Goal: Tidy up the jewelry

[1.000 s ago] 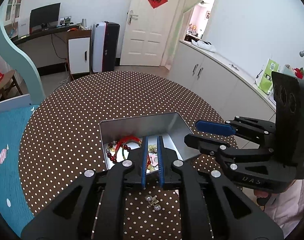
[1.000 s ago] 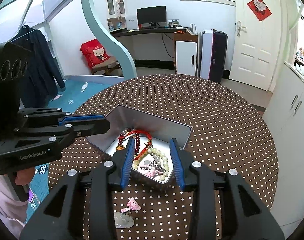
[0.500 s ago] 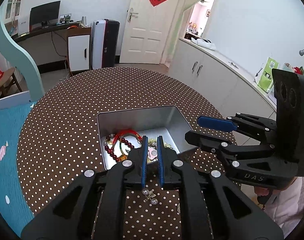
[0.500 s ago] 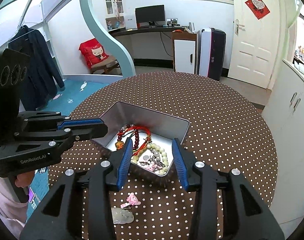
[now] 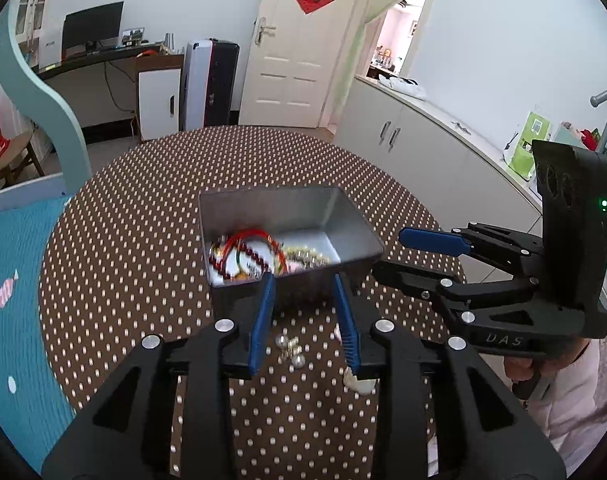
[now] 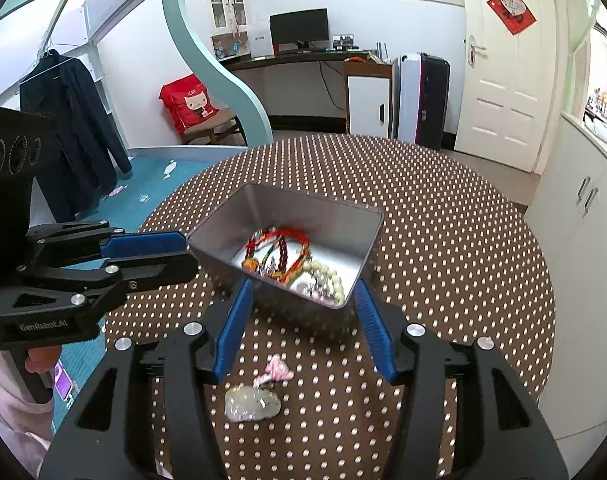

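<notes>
Each camera rides behind its own pair of blue-padded black fingers, looking forward and down over the round brown table with white polka dots (image 5: 143, 240). The left-hand view faces the white panelled door (image 5: 291, 60) and the cabinets; the right-hand view faces the dark desk monitor (image 6: 298, 29) and curved teal frame (image 6: 219, 60). Both sit close above the open silver metal tin (image 5: 279, 212) (image 6: 303, 208), which they share, and each sees the other gripper from the side.

Bracelets (image 6: 287, 256) in tin (image 6: 303, 208); charm (image 6: 277, 370) on table (image 6: 443, 240) before it
</notes>
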Demonstrator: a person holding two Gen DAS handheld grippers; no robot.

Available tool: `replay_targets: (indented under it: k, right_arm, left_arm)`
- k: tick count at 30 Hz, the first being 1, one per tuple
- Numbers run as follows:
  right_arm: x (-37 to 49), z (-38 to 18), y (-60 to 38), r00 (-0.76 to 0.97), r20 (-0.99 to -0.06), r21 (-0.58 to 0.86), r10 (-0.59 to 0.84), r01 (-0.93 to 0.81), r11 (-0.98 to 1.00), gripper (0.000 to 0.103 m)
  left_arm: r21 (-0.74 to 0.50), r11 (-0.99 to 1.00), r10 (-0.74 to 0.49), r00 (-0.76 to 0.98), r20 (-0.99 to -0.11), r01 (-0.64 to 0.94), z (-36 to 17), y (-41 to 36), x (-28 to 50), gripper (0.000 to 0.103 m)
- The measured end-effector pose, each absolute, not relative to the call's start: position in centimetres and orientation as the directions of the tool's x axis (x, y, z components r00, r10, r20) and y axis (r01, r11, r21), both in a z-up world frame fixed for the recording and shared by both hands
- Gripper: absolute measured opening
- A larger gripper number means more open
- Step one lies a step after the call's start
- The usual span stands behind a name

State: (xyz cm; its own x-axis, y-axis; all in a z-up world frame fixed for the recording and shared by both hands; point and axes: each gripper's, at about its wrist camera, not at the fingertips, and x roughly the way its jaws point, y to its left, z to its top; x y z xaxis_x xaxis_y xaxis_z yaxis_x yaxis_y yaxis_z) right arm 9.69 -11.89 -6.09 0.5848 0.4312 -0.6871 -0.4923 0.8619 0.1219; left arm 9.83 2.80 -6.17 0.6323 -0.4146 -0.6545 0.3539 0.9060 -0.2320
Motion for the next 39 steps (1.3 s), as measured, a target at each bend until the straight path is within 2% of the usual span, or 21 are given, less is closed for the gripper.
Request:
replay_targets:
  k: [3, 6, 12, 16, 18, 21, 27, 28, 32, 34, 39]
  right_arm:
    - [9.3, -6.8, -11.8, 0.564, -0.703, 0.135, 0.434, -0.493, 0.860, 0.051]
    - [8.6, -8.2, -11.4, 0.533, -0.727, 0.147, 0.434, -0.497, 0.855, 0.051]
    - [7.7, -10.5, -10.1, 0.481, -0.771, 0.139, 0.418, -0.513, 0.847, 0.051]
    - [7.8, -11.5, -9.7, 0.463, -0.790, 0.131, 0.401, -0.512, 0.849, 0.050]
    - [7.9, -11.8, -9.5, 0.459, -0.798, 0.121, 0.391, -0.513, 0.850, 0.040]
    - [8.0, -11.8, -9.2, 0.462, -0.800, 0.106, 0.382, -0.518, 0.849, 0.031]
    - [8.2, -11.8, -9.9, 0.461, -0.804, 0.110, 0.375, -0.505, 0.856, 0.013]
    - [8.1, -11.8, -10.0, 0.459, -0.804, 0.113, 0.377, -0.505, 0.856, 0.013]
    - [8.1, -11.7, -10.2, 0.458, -0.803, 0.118, 0.381, -0.505, 0.855, 0.013]
    - [8.2, -11.7, -10.3, 0.459, -0.802, 0.119, 0.382, -0.503, 0.856, 0.013]
    - [8.2, -11.4, -10.9, 0.468, -0.793, 0.125, 0.391, -0.503, 0.855, 0.012]
  left_arm:
    - [-0.236, 0.909, -0.408, 0.622, -0.669, 0.343, -7.0, 3.0, 9.1, 0.035]
    - [-0.243, 0.911, -0.404, 0.608, -0.683, 0.332, -8.1, 3.2, 8.5, 0.052]
    - [-0.238, 0.922, -0.379, 0.587, -0.715, 0.305, -10.1, 3.2, 7.6, 0.062]
    - [-0.213, 0.930, -0.356, 0.585, -0.729, 0.301, -11.0, 3.1, 7.1, 0.062]
    - [-0.203, 0.932, -0.348, 0.583, -0.734, 0.300, -11.4, 2.9, 6.8, 0.062]
    - [-0.206, 0.932, -0.347, 0.581, -0.736, 0.297, -11.9, 2.6, 6.6, 0.062]
    - [-0.207, 0.921, -0.369, 0.564, -0.739, 0.331, -12.6, 1.3, 6.9, 0.043]
    - [-0.207, 0.918, -0.372, 0.558, -0.741, 0.338, -12.7, 1.1, 6.9, 0.037]
    - [-0.207, 0.915, -0.376, 0.547, -0.748, 0.346, -13.1, 0.3, 7.4, 0.029]
    - [-0.203, 0.915, -0.371, 0.532, -0.761, 0.349, -13.4, 0.0, 7.8, 0.016]
    - [-0.172, 0.928, -0.331, 0.523, -0.785, 0.329, -14.2, -0.4, 8.3, 0.007]
